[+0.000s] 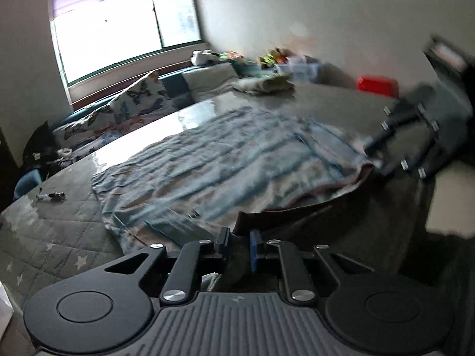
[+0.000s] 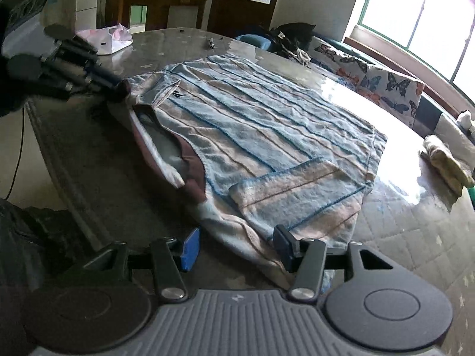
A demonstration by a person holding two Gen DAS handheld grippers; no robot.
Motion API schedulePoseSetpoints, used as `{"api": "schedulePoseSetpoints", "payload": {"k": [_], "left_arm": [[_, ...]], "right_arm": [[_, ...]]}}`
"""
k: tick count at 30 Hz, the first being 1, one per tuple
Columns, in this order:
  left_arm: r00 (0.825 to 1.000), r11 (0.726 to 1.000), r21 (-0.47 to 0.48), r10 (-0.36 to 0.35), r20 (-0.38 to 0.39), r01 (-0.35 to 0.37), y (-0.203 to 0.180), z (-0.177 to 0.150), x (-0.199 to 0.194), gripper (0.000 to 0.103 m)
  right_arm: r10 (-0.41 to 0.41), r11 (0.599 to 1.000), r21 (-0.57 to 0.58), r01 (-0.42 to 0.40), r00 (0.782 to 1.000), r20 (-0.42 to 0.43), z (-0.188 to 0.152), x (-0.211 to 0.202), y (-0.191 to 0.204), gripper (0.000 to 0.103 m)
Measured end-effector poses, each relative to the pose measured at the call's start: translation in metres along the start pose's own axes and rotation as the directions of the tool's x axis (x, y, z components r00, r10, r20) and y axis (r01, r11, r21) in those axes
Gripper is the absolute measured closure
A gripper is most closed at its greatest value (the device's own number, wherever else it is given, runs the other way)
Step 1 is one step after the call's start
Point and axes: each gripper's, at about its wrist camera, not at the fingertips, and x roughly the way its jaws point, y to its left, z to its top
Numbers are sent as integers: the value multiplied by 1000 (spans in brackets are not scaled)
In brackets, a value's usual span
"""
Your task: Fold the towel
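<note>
A striped towel (image 2: pixel 261 136) lies spread on the table (image 2: pixel 400 225), one corner doubled back near the front edge. The left gripper (image 1: pixel 239 244) has its jaws clenched on a towel corner at that edge. The right gripper (image 2: pixel 236 247) is released, its jaws straddling the towel's near edge.

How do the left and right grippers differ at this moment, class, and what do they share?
The left gripper has its fingers nearly together, pinching the brown edge of the towel; the right gripper has its fingers wide apart, gripping nothing. The towel corner at the left gripper is raised, showing its underside; the towel between the right gripper's fingers lies flat. Both are black with blue pads and sit at the towel's edge.
</note>
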Motion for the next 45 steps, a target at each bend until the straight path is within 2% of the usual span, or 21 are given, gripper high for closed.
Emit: {"api": "schedulePoseSetpoints", "payload": {"k": [3,5,7,9,10,13,16,20,25,31,33,35,38,45], "left_arm": [[1000,998,-58,-6,1,6,13,12,8,89],[1000,998,-60,-8,-1,8,16,16,11,89],[1000,998,-57,-13,-5,13,18,17,13,89],[1000,998,-53,-21,-12,21,18,15,13,88],[1000,998,-50,-25,-16,24,18,13,11,86],[1000,999,-29,-22,-21,22,13,6,5,85],[1000,1000,-10,-12,-27,12,5,-4,-2,84],[999,999,39,29,-21,-28,-8,-16,-9,69],[998,994,96,54,-35,-51,-18,-29,-12,60],[994,986,150,81,-71,-70,-19,-38,-9,60],[994,987,145,77,-78,-65,-15,-39,-8,63],[993,986,150,88,-85,-74,-12,-38,-7,82],[993,987,144,86,-79,-74,-7,-37,-9,95],[998,990,132,61,-26,-57,-3,-25,-38,97]], "right_arm": [[-19,1000,-11,19,1000,12,1,2,-2,50],[-31,999,-4,31,999,10,3,4,-4,57],[-34,999,13,34,999,2,4,8,-10,58],[-32,999,32,32,999,-6,6,12,-16,69],[-14,999,51,15,1000,-9,6,12,-20,81],[30,992,121,-28,1000,-8,10,12,-30,89],[46,986,161,-46,999,8,15,10,-35,90],[43,982,180,-50,998,41,25,4,-42,91],[37,978,204,-52,997,75,37,-3,-49,91],[16,976,215,-38,994,105,48,-8,-52,91],[8,975,221,-33,994,113,50,-9,-52,92],[2,973,229,-30,993,120,49,-9,-52,93],[-5,970,240,-27,991,134,46,-9,-50,96],[-6,963,264,-50,978,206,34,-35,-43,97]]}}
